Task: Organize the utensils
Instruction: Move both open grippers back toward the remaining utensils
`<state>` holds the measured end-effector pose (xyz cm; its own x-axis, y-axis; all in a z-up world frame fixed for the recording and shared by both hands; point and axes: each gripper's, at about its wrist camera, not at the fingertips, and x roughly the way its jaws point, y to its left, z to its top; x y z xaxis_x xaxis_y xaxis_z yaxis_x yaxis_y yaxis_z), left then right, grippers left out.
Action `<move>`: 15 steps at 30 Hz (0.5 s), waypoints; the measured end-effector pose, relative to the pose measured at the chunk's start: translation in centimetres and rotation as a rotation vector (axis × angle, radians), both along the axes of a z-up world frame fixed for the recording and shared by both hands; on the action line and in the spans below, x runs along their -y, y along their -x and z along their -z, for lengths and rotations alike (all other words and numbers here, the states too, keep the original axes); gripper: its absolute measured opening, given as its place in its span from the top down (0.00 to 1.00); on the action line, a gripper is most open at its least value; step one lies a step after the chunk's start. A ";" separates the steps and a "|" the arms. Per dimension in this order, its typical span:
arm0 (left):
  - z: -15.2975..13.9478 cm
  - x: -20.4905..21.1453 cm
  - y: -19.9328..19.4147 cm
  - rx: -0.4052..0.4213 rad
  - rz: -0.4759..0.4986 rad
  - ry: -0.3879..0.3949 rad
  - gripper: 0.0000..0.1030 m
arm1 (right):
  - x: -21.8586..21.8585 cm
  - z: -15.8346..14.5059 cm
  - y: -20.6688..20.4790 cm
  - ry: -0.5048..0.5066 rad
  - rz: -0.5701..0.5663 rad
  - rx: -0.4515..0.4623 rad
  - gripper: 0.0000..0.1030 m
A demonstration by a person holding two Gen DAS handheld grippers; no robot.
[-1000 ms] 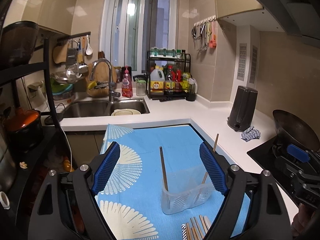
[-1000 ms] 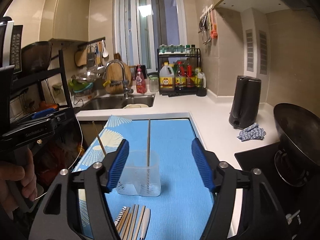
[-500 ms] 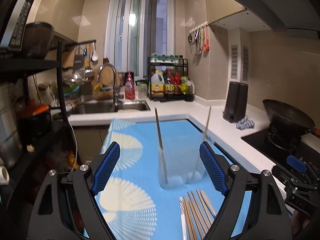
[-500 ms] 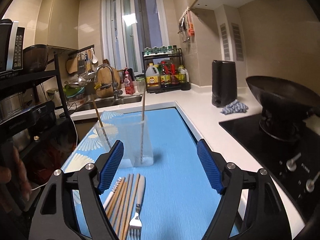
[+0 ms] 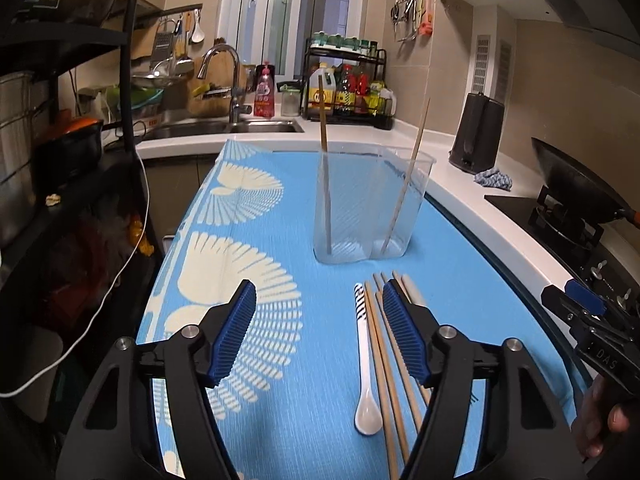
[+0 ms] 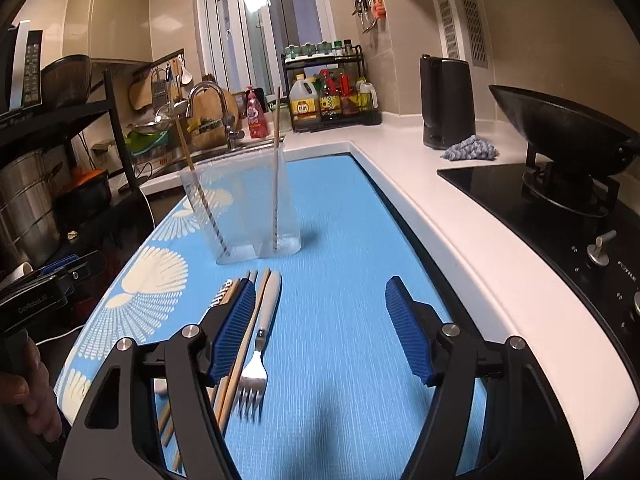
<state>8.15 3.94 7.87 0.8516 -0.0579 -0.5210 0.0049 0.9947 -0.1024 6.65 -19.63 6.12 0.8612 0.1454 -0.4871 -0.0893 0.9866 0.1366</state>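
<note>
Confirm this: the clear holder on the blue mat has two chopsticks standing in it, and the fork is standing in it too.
Not quite. The clear holder on the blue mat does hold two chopsticks, but the fork lies flat on the mat in front of it, beside the loose chopsticks. The right wrist view shows this.

The chopsticks ran off the bottom edge in the left view, several tucked behind the left gripper's right finger. In the right view the fork's tines were smeared by motion — the spoon showed only as a sliver behind the right gripper's left finger. Bottle labels on the rack were too small to read.
</note>
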 end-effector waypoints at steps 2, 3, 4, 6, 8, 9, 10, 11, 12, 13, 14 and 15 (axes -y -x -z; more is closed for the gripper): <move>0.4 -0.1 0.2 -0.021 -0.009 0.019 0.42 | -0.2 0.4 0.3 0.004 -0.015 -0.009 0.37; 0.6 0.0 0.4 -0.026 -0.011 0.026 0.43 | -0.2 0.5 0.4 0.007 -0.021 -0.011 0.38; 0.6 0.1 0.5 -0.026 -0.013 0.025 0.44 | -0.3 0.6 0.5 0.011 -0.027 -0.014 0.38; 0.5 0.7 0.9 -0.014 -0.016 0.010 0.47 | -0.3 0.7 0.6 0.009 -0.042 -0.023 0.42; 0.1 1.3 1.4 0.008 -0.006 0.001 0.51 | -0.2 0.6 0.7 0.004 -0.049 -0.023 0.47; 0.0 1.6 1.8 0.022 -0.006 -0.009 0.52 | -0.2 0.5 0.8 0.001 -0.050 -0.020 0.51; 0.0 1.7 2.0 0.030 -0.006 -0.016 0.56 | -0.1 0.5 1.0 -0.002 -0.053 -0.019 0.58; 0.0 1.8 2.2 0.034 -0.005 -0.019 0.59 | -0.1 0.5 1.0 -0.004 -0.056 -0.020 0.61; 0.2 1.8 2.4 0.033 -0.004 -0.016 0.61 | 0.0 0.6 1.1 -0.006 -0.058 -0.023 0.68; 0.4 1.7 2.5 0.028 -0.006 -0.009 0.65 | 0.1 0.7 1.0 -0.011 -0.059 -0.028 0.76; 0.6 1.6 2.6 0.023 -0.009 -0.003 0.69 | 0.2 0.8 1.0 -0.019 -0.061 -0.034 0.80; 0.8 1.4 2.7 0.015 -0.014 0.004 0.71 | 0.3 1.0 1.0 -0.026 -0.062 -0.042 0.87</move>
